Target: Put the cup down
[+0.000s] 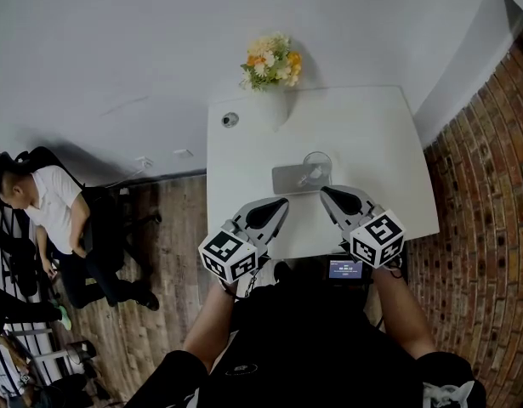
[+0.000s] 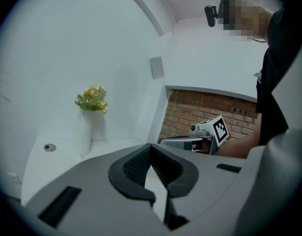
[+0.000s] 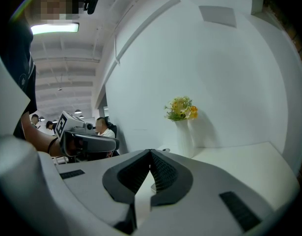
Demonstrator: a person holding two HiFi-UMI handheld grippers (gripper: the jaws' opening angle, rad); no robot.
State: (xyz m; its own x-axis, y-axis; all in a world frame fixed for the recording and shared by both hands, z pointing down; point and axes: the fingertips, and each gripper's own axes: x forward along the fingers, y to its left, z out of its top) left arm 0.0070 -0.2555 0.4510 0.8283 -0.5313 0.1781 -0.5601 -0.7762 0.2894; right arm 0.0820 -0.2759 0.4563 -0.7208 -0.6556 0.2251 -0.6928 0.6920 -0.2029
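A clear glass cup (image 1: 317, 165) stands upright on the right end of a grey mat (image 1: 288, 179) near the front of the white table (image 1: 389, 143). My left gripper (image 1: 283, 201) is shut and empty, just short of the mat's near edge. Close beside it, my right gripper (image 1: 324, 190) is also shut and empty, with its tip a little in front of the cup. In the left gripper view the jaws (image 2: 151, 146) meet with nothing between them, and the same holds in the right gripper view (image 3: 151, 152). Both gripper views hide the cup behind the jaws.
A white vase with yellow flowers (image 1: 272, 66) stands at the table's far edge, with a round cable hole (image 1: 230, 119) to its left. A small screen device (image 1: 345, 269) sits at the near edge. A brick wall (image 1: 482, 228) runs on the right. A person (image 1: 48, 202) sits at the left.
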